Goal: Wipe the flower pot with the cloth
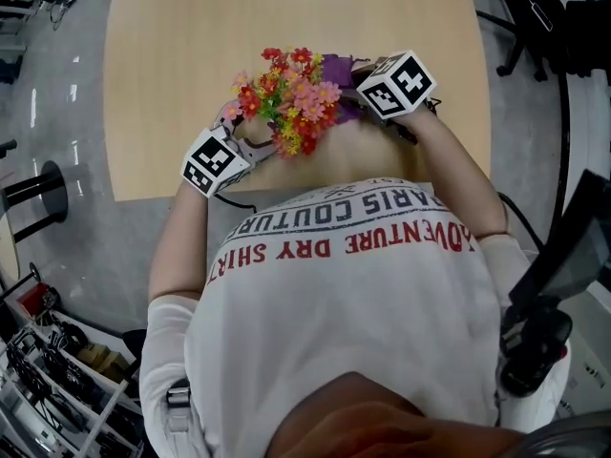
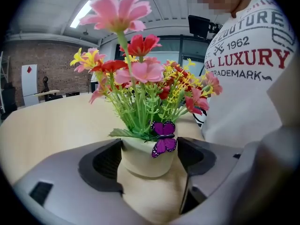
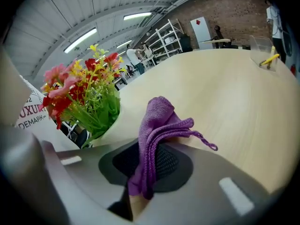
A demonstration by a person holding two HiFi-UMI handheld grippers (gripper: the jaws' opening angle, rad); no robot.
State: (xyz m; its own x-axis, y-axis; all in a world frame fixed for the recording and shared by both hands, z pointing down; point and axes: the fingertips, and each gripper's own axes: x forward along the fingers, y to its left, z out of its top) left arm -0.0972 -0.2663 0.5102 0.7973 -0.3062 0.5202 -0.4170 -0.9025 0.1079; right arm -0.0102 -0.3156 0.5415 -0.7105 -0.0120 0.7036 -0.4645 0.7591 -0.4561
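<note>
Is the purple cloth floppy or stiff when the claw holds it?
Probably floppy: the purple knitted cloth bunches in soft folds in the right claw. It looks light, with a thin loop dangling. Its rough weave likely won't slip easily.

Bright, even light comes from ceiling strip lamps (image 3: pixel 86 37) overhead. The counter (image 1: pixel 191 65) carries a mild sheen and only soft shadows. Both gripper views bulge like fisheyes, with black corners and smeared rims. The flowers (image 2: pixel 140 71) are sharp there; the nearest foreground looks soft.

Light wooden table (image 1: pixel 191 65), flower pot (image 2: pixel 143 158) near its front edge, clear container (image 3: pixel 260 48) farther off
</note>
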